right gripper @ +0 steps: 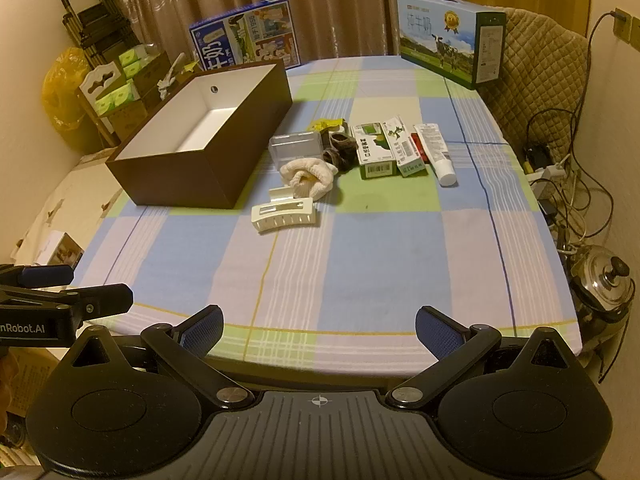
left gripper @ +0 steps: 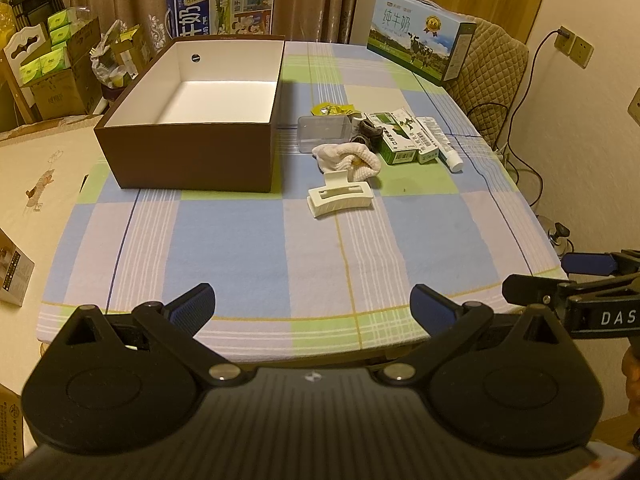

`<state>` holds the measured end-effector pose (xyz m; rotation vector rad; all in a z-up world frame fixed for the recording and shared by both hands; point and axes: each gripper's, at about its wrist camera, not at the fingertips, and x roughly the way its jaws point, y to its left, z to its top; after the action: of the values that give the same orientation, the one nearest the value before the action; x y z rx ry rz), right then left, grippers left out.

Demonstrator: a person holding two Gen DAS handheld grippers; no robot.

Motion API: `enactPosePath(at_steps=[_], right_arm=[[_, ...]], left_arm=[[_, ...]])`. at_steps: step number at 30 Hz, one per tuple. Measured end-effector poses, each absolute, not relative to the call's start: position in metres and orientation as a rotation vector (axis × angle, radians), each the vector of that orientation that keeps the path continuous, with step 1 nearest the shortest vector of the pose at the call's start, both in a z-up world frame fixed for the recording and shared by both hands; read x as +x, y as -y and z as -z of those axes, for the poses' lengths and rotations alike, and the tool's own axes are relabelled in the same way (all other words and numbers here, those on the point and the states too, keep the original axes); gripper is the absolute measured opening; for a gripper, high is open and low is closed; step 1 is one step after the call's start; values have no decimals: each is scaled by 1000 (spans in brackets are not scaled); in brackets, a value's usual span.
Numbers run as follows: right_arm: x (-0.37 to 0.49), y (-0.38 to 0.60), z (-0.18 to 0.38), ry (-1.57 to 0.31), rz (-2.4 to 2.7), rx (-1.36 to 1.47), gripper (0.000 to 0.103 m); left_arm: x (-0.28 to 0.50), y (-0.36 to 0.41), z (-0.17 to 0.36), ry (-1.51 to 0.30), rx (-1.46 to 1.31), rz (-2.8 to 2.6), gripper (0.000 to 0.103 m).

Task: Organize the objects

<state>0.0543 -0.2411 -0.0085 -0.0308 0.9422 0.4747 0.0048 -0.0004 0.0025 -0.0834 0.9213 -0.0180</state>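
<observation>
both grippers, left gripper (left gripper: 312, 304) and right gripper (right gripper: 319, 326), hover spread and empty; clutter awaits beside the empty box (left gripper: 192, 120) at eleven o'clock.

Blue milk carton (left gripper: 221, 6) reads "1956"; right hand-held gripper (left gripper: 600, 280) "DAS".

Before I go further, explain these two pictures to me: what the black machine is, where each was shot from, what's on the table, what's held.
No robot: a person holds two hand grippers, each with a fisheye camera looking along its jaws. One picture is from the left gripper, one from the right gripper. Both have jaws wide open and hold nothing. On the checked cloth stand an empty brown box, a white hair clip, a cream sock, a clear case, green cartons and a tube.
</observation>
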Motion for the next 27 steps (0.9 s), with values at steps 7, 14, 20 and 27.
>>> enactPosePath(at_steps=[7,14,20,27], right_arm=[[56,241,9,-942,-476,-32,100],[61,238,8,-943,-484,-32,100],[73,243,6,-947,-493,-29,100],[80,247,7,-946,-498,-28,100]], left_arm=[[9,2,-2,-924,-88,17,102],[10,2,-2,-923,-88,16,102],[20,4,-4,-928,-93,6,102],[28,6,-1,-926,-99,-1,102]])
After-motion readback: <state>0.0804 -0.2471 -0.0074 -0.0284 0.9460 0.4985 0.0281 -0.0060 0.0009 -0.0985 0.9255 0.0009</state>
